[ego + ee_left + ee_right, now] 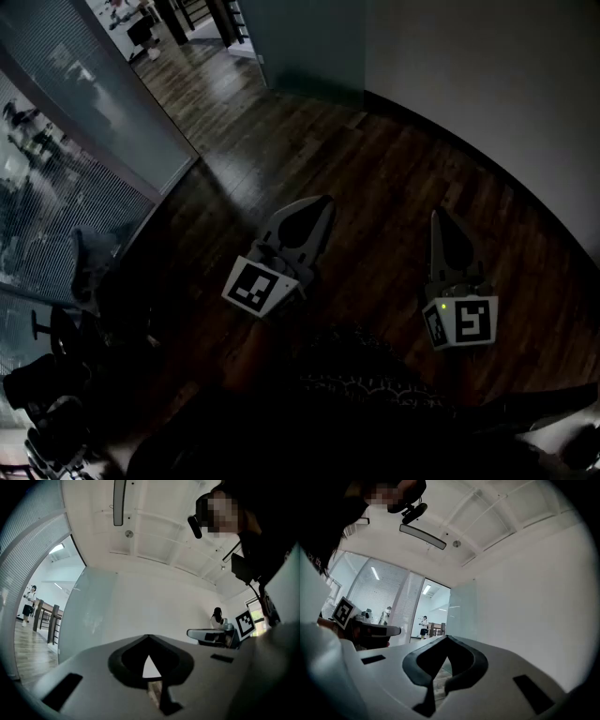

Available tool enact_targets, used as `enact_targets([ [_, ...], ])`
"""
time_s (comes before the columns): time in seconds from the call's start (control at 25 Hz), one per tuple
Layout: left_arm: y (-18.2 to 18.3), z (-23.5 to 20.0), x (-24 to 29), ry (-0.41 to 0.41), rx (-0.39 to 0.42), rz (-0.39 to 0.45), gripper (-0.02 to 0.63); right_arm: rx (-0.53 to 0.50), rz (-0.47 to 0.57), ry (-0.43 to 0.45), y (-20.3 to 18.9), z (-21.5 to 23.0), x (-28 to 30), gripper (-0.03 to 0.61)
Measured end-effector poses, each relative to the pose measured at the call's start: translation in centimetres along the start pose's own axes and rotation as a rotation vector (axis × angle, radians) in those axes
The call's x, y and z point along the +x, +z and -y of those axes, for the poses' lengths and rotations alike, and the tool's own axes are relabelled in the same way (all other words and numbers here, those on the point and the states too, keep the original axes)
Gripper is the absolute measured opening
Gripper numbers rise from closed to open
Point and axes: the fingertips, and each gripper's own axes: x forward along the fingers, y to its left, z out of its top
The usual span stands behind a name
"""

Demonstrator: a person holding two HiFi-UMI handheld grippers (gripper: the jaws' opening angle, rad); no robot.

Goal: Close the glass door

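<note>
The glass door [300,42] is a pale teal pane standing open at the far end of the room, next to the white wall. It also shows as the glass door [89,616] in the left gripper view and the glass door [461,606] in the right gripper view. My left gripper [323,201] hovers over the dark wooden floor and points toward the door, well short of it. Its jaw tips meet with nothing between them. My right gripper [438,216] is level with it on the right, also shut and empty. Neither touches the door.
A frosted, striped glass wall [66,178] runs along the left to the open doorway [187,28]. The white wall [487,75] curves round the right side. Beyond the doorway are a person [29,603] and a railing [47,618]. Dark wooden floor [375,178] lies ahead.
</note>
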Motion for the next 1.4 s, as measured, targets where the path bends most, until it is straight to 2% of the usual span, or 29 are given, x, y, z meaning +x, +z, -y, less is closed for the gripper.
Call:
enact_targets([
  [0.6, 0.0, 0.1, -0.6, 0.015, 0.003, 0.006, 0.002, 0.004, 0.011, 0.003, 0.0, 0.2, -0.4, 0.003],
  [1.0, 0.6, 0.0, 0.9, 0.019, 0.028, 0.017, 0.002, 0.032, 0.026, -0.016, 0.2, 2.1, -0.2, 0.003],
  [1.16, 1.3, 0.0, 1.7, 0.021, 0.049, 0.031, 0.002, 0.006, 0.026, -0.009, 0.3, 3.0, 0.2, 0.003],
  [1.4, 2.0, 0.2, 1.2, 0.035, 0.044, 0.057, 0.002, 0.027, 0.049, 0.015, 1.2, 3.7, 0.2, 0.003],
])
